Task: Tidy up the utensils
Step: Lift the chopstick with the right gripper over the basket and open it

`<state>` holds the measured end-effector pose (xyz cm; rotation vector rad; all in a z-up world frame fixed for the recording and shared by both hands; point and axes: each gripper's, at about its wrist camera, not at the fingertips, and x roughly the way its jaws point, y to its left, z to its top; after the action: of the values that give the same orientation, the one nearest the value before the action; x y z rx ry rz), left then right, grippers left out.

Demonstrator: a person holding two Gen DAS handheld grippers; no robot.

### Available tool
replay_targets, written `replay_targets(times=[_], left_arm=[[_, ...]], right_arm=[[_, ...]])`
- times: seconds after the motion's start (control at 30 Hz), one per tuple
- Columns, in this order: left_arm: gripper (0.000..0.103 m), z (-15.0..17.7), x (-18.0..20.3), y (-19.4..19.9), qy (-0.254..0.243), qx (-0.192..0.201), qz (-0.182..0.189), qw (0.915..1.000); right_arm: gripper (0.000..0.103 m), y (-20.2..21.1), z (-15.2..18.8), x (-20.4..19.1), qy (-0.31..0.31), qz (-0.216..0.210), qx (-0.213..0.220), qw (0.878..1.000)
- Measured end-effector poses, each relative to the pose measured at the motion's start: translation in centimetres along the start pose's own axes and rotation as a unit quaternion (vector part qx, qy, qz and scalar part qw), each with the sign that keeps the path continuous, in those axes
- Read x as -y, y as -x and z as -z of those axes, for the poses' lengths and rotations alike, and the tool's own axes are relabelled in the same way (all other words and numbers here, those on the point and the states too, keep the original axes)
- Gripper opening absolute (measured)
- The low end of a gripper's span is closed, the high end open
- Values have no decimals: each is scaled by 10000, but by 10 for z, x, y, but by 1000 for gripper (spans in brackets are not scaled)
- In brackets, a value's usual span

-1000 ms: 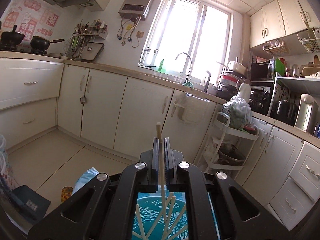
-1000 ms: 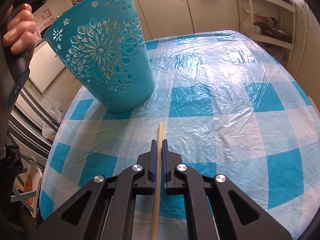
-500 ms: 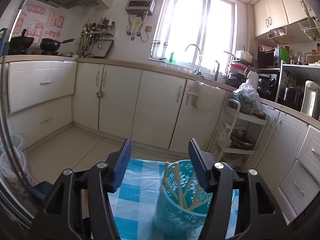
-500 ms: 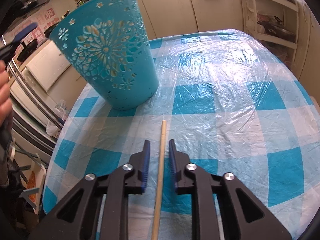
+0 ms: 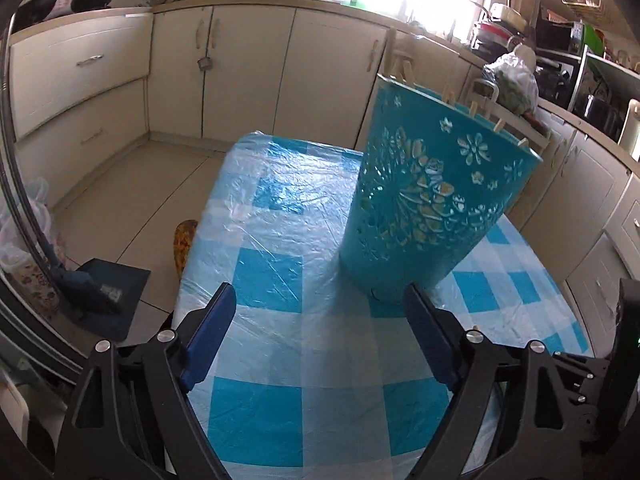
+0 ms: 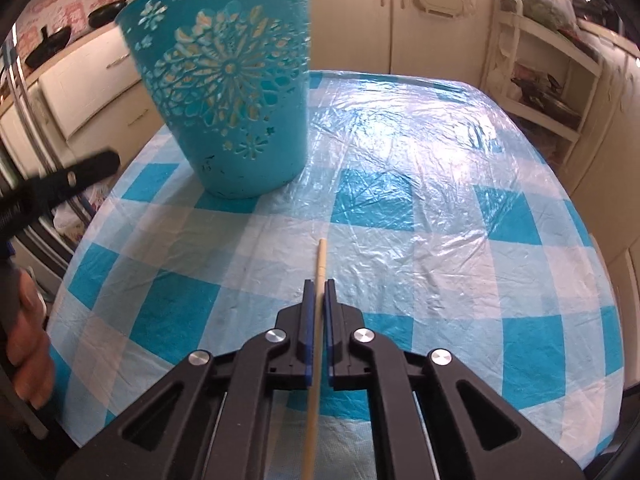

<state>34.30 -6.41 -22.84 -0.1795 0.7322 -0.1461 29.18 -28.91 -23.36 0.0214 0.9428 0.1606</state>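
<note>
With the right gripper (image 6: pixel 317 292) pinching the chopstick (image 6: pixel 319 280) near the table's (image 6: pixel 440 240) front edge and the left gripper (image 5: pixel 320 312) opening, empty, we judged a firm, steady lift toward the teal holder (image 6: pixel 228 92), far left, advisable.

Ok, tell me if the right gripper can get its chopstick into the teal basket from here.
Probably yes. The right gripper is shut on the chopstick, and only bare tablecloth lies between it and the teal basket. It must lift over the rim first.
</note>
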Motion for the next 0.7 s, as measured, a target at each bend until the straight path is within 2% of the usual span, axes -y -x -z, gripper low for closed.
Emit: replay_targets(times=[0.13, 0.3, 0.53, 0.7], left_arm=[[87, 8, 4, -11, -14, -232, -90, 9997], [91, 8, 3, -12, 14, -253, -187, 9995], [92, 7, 6, -17, -33, -398, -284, 9988], [93, 7, 6, -17, -25, -400, -327, 9987]], right_arm=[[5, 24, -5, 12, -509, -558, 409, 9963], [5, 69, -20, 21, -828, -1417, 1239, 9786], [5, 108, -58, 15, -1113, -2091, 2020, 9503], [5, 125, -98, 10, -1150, -2241, 2651, 9307]])
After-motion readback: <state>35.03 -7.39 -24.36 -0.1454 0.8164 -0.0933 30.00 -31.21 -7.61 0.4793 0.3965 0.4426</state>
